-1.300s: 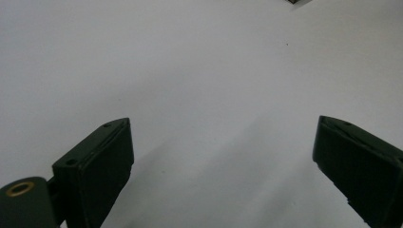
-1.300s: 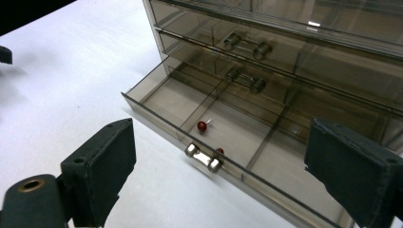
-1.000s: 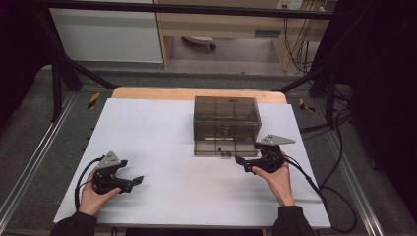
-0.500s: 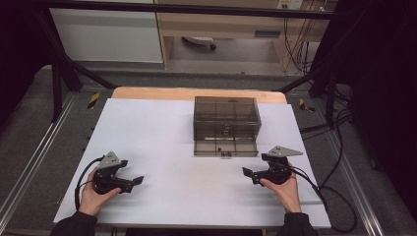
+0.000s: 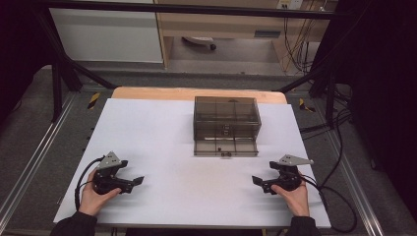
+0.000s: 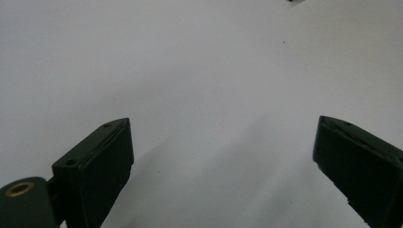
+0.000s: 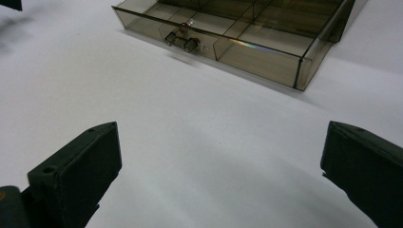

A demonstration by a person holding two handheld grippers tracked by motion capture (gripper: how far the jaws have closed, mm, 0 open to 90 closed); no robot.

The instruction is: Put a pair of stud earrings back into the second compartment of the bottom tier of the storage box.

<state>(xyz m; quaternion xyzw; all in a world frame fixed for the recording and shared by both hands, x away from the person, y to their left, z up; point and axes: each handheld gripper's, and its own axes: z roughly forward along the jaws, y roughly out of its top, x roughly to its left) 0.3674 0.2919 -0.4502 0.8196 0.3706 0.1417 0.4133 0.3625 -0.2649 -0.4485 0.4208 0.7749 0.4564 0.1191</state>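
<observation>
Drawer (image 5: pixel 225 146) of the smoky see-through cabinet (image 5: pixel 226 117) stands pulled out at the centre of the high view, its front with the small knob (image 5: pixel 225 155) facing the lower edge of the frame. In the right gripper view the same drawer (image 7: pixel 247 35) lies across the top of the frame, its divided compartments looking bare as far as can be told, the knob (image 7: pixel 181 40) left of centre. Right gripper (image 5: pixel 257 181), at the lower right of the high view, rests released on the white table (image 5: pixel 162 128), well apart from the drawer; its jaws stand wide with nothing between them. Left gripper (image 5: pixel 137 181), lower left, is likewise released and holds nothing; its own view has the jaws spread over bare table. My reading is that the drawer step is over, or between moves, with both hands parked. If the drawer is to be shut next, that calls for the right gripper to go up-frame to the knob and push squarely, so the light cabinet does not slide
</observation>
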